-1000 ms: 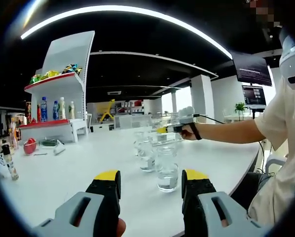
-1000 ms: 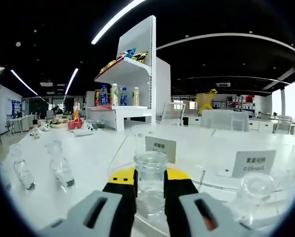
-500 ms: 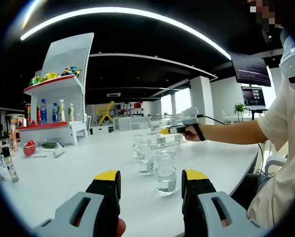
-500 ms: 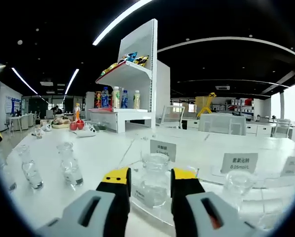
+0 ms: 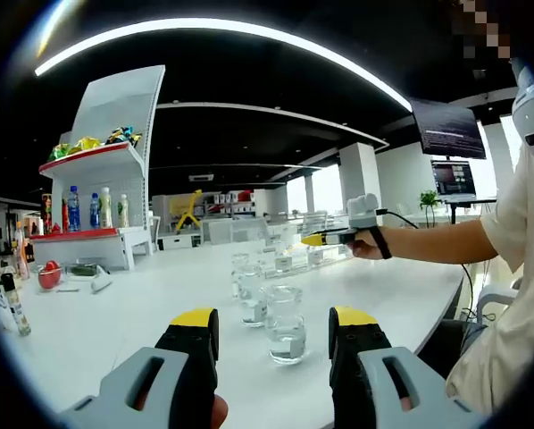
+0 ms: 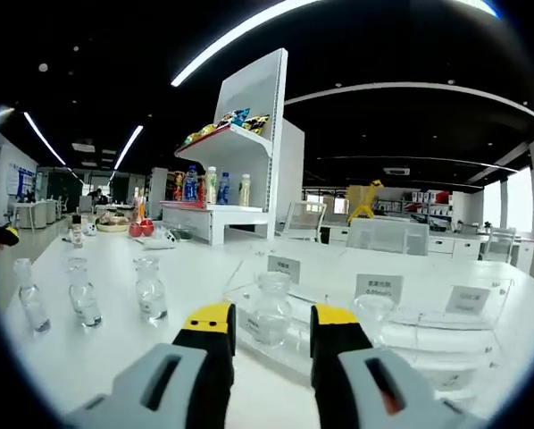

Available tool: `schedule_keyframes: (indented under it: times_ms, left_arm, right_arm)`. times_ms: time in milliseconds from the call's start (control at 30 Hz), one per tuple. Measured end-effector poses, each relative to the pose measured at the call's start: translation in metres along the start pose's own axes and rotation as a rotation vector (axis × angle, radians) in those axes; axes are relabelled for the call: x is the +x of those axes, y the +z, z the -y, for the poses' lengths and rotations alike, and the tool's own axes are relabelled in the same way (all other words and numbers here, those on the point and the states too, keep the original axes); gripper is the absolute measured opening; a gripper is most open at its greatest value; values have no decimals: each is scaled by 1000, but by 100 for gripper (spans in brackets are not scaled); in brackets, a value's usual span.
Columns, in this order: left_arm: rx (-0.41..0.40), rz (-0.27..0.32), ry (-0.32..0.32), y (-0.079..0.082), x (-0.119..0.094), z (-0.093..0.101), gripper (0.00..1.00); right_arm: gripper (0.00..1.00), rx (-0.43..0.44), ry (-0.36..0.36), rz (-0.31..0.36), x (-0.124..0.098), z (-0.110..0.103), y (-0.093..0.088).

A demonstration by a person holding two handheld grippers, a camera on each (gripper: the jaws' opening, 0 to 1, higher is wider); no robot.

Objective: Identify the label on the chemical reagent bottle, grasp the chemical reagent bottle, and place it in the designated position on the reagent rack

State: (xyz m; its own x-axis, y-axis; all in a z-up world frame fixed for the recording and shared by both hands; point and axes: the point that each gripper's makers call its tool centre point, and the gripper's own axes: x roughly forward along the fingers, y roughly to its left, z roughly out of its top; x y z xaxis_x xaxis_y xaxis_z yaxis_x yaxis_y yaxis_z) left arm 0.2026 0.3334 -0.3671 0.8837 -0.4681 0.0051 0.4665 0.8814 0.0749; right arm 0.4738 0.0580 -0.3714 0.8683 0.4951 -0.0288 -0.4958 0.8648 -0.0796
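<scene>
My right gripper (image 6: 271, 323) is open, its yellow-tipped jaws a short way back from a clear glass reagent bottle (image 6: 270, 309) standing on the transparent reagent rack (image 6: 446, 350). A second bottle (image 6: 374, 313) stands further right on the rack, behind white label cards (image 6: 379, 288). Three more clear bottles (image 6: 148, 288) wait on the white table to the left. My left gripper (image 5: 274, 338) is open and holds nothing; the nearest bottle (image 5: 287, 323) stands just ahead of its jaws, with two more bottles (image 5: 252, 299) behind. In the left gripper view a hand holds the right gripper (image 5: 334, 238) near the rack (image 5: 294, 260).
A white shelf unit (image 6: 240, 170) with drink bottles and snacks stands at the far side of the white table (image 5: 115, 331). Small items and a red object (image 5: 48, 275) lie at the table's left. A person's arm (image 5: 437, 239) reaches in from the right.
My right gripper, shut on the rack bottle a second ago, has opened and drawn back, leaving the bottle standing on the rack. The left gripper's view has shifted slightly.
</scene>
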Motion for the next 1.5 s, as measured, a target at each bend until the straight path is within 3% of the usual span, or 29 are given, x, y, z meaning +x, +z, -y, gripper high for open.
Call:
schedule_keyframes:
  times_ms: [400,800,1500]
  left_arm:
    - [2,12,28,6,-5,-1,49]
    - [12,34,22,14,-8,10,49]
    - [50,67,15,37,-16,25,49]
  right_arm:
    - [33,5,-65,18,-67,40,9]
    - [33,24,-151,85,-155,81,38]
    - [34,-2,-221,99,-283,92,47]
